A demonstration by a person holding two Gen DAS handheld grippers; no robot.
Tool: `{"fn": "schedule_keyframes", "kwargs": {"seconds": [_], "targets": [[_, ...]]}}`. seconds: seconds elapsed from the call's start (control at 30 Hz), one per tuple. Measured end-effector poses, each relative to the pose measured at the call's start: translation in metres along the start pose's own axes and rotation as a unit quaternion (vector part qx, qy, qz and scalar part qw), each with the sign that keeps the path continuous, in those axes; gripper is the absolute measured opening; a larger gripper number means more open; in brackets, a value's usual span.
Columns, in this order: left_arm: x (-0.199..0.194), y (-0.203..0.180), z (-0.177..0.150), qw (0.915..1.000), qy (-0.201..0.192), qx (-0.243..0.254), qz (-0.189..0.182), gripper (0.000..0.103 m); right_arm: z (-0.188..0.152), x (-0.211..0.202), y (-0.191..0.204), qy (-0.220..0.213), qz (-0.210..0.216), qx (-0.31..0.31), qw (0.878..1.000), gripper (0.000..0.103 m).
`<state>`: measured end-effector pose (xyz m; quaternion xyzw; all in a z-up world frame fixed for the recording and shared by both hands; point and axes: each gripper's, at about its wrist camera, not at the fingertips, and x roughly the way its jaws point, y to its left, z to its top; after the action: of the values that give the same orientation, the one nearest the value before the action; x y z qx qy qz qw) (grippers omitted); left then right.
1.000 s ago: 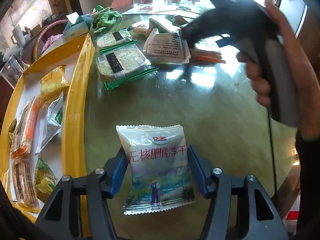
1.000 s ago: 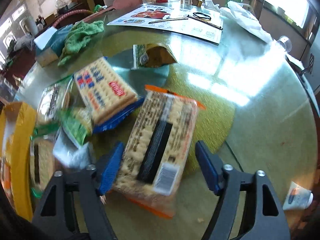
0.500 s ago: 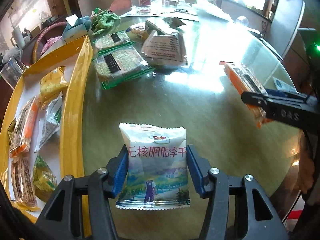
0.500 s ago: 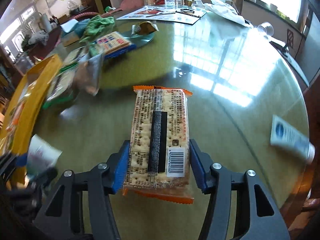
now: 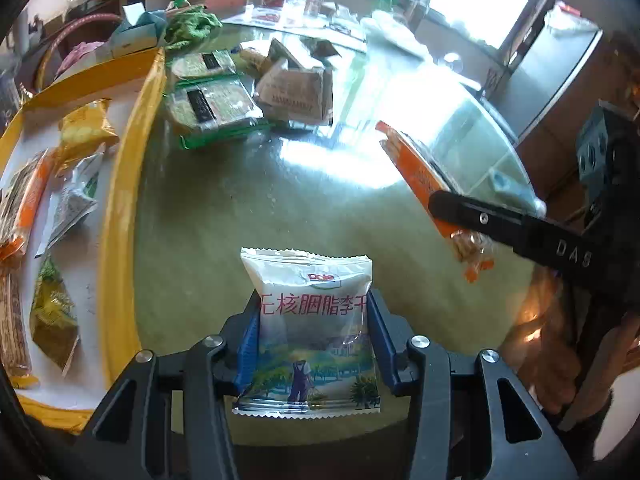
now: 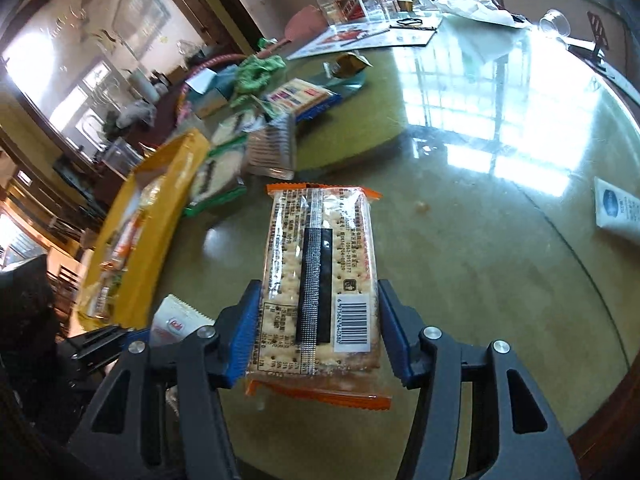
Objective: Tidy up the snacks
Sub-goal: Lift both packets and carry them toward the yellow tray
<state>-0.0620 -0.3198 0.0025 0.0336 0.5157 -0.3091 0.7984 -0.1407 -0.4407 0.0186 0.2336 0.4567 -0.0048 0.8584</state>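
Here, a white Dole snack pouch [image 5: 310, 328] sits between the blue pads of the left gripper [image 5: 311, 342], whose jaws have just been closing and now press its sides, above the glass-topped table [image 5: 248, 208]. The right gripper [image 6: 318, 330] is clamped on an orange-edged cracker pack [image 6: 320, 276], held over the table. A yellow tray [image 5: 120, 184] with several snacks lies at left; green-edged cracker packs [image 5: 212, 106] rest beside its rim.
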Motion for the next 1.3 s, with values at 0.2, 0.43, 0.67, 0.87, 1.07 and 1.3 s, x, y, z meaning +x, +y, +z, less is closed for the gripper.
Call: {"fn": "schedule_keyframes", "kwargs": {"seconds": [0.2,0.43,0.67,0.87,1.07,1.3], "targets": [[-0.034,0.005,-0.008,0.9993,-0.015,-0.02,-0.028,0.048,-0.007,-0.026,0.019,-0.015,0.011,-0.004,1.0,0.057],[-0.103,0.033,-0.013,0.9976,-0.062,-0.03,0.0,0.048,-0.01,-0.048,0.076,-0.016,0.039,-0.059,0.997,0.057],[-0.153,0.094,-0.014,0.9917,-0.098,-0.079,0.022,0.048,0.002,-0.029,0.141,0.01,0.072,-0.117,0.99,0.057],[-0.169,0.131,0.007,0.9892,-0.109,-0.084,0.049,0.048,0.019,0.005,0.188,0.033,0.057,-0.156,0.985,0.057],[-0.162,0.169,0.028,0.9898,-0.095,-0.099,0.04,0.048,0.046,0.041,0.215,0.063,0.04,-0.165,0.983,0.057],[-0.138,0.222,0.064,0.99,-0.064,-0.12,0.036,0.048,0.087,0.083,0.231,0.082,0.026,-0.142,0.986,0.057]]}}
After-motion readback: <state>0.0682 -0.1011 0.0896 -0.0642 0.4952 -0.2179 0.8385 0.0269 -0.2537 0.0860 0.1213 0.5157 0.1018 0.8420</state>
